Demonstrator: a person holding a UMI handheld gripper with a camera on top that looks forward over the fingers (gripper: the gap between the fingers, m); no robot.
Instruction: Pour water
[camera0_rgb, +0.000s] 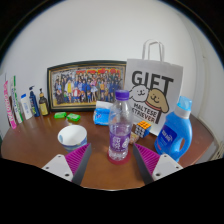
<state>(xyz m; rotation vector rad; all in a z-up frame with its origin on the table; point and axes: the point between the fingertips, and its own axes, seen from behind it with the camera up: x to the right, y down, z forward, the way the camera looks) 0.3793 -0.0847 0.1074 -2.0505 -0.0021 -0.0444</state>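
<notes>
Two pink-padded fingers of the hand-held gripper (112, 160) are spread wide; a bottle (119, 127) is seen standing between them, untouched, on the surface (30, 145).

One camera rides on the hand-held gripper (112, 160) and looks forward along its two fingers, whose pink pads (77, 157) show at the bottom of the view. It sits low, near the level of the wooden table (30, 145), and faces the white wall behind it. A water bottle (119, 127) stands close ahead, between the fingertips; no second view shares the scene.
</notes>
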